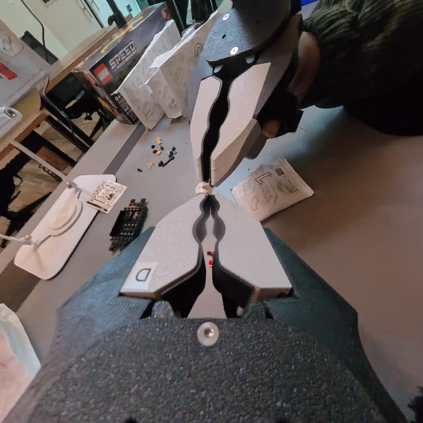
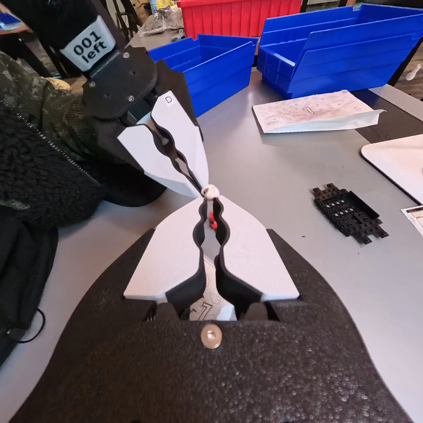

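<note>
Pinching a small white rounded piece (image 1: 202,188) between both tools, held up off the grey table (image 1: 343,229). My left gripper (image 1: 208,198) is closed to a thin slit w/ its tips touching the piece from below; my right gripper (image 2: 210,199) is likewise nearly shut, tips on the same piece (image 2: 208,191). Which one carries the load, can't tell. Tip-to-tip like this prob. because the piece is tiny and both ends need steadying.

The two tools meet nose to nose at an angle, the right one coming down steeply in the left wrist view, my fingers (image 1: 271,128) wrapped round it, dark sleeve behind.

Under them: a small red bit (image 2: 212,223) on the table, a black studded plate (image 2: 350,211) off to one side, loose small parts (image 1: 161,153) farther out, a printed paper bag (image 1: 272,190) nearby.
</note>
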### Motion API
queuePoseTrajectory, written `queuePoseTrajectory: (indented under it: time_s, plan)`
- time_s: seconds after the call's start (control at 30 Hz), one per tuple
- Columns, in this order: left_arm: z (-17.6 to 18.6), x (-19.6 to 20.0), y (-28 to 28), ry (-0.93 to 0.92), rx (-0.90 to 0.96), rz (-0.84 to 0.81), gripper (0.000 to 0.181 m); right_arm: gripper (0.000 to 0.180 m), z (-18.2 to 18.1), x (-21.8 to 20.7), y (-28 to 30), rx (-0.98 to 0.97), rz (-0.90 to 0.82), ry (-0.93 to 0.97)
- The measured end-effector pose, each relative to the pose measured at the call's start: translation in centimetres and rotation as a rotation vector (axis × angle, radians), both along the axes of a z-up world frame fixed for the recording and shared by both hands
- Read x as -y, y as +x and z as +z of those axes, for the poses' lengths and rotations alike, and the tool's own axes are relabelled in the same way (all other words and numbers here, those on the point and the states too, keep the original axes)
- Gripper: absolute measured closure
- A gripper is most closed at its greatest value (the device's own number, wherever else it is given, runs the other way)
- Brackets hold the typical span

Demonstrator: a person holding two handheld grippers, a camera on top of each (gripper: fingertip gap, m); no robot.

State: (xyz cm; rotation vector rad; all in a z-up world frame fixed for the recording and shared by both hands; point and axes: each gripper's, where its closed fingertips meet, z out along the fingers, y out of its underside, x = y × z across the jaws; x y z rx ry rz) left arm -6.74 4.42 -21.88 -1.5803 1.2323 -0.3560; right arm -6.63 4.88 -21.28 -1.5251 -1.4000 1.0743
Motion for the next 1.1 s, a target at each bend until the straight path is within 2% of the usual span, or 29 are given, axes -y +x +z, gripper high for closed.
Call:
queuePoseTrajectory:
  time_s: [0.13,0.23,0.33,0.43,0.5,0.57,0.63,0.8,1.0,1.1]
  plan:
    - [-0.4,-0.7,-0.6,-0.072,0.019,0.044,0.180,0.175,-0.4,-0.3,0.1,0.012,-0.007,0.007]
    - [-1.1,-2.2,-2.5,-0.112,0.008,0.137,0.181,0.180,0.0,-0.6,0.7,-0.002,-0.015,0.004]
    - [-1.0,-2.4,-3.0,-0.159,0.054,0.132,0.181,0.180,-0.1,-1.1,1.0,0.009,-0.036,0.007]
    - [-1.0,-1.9,-2.3,-0.157,0.056,0.104,0.181,0.179,-0.4,-1.1,0.7,0.010,-0.047,0.011]
    - [-0.9,-1.6,-1.9,-0.151,0.062,0.081,0.181,0.160,-0.6,-0.8,0.3,0.017,-0.033,0.013]
    - [-0.7,-1.1,-1.4,-0.152,0.075,0.044,0.181,0.156,-0.6,-0.4,0.1,0.008,-0.012,0.039]
    - [-0.5,-0.4,-0.8,-0.156,0.085,-0.005,0.181,0.156,-0.6,0.0,0.0,0.000,0.021,0.084]
    - [-0.4,0.8,-0.1,-0.204,0.115,-0.091,0.181,0.172,-1.2,1.1,0.3,0.018,0.099,0.232]
    - [-0.6,1.1,0.0,-0.256,0.134,-0.117,0.181,0.169,-1.2,1.5,0.2,0.025,0.113,0.337]
    - [-0.7,1.1,-0.1,-0.273,0.141,-0.119,0.181,0.172,-1.3,1.6,0.2,0.034,0.110,0.386]
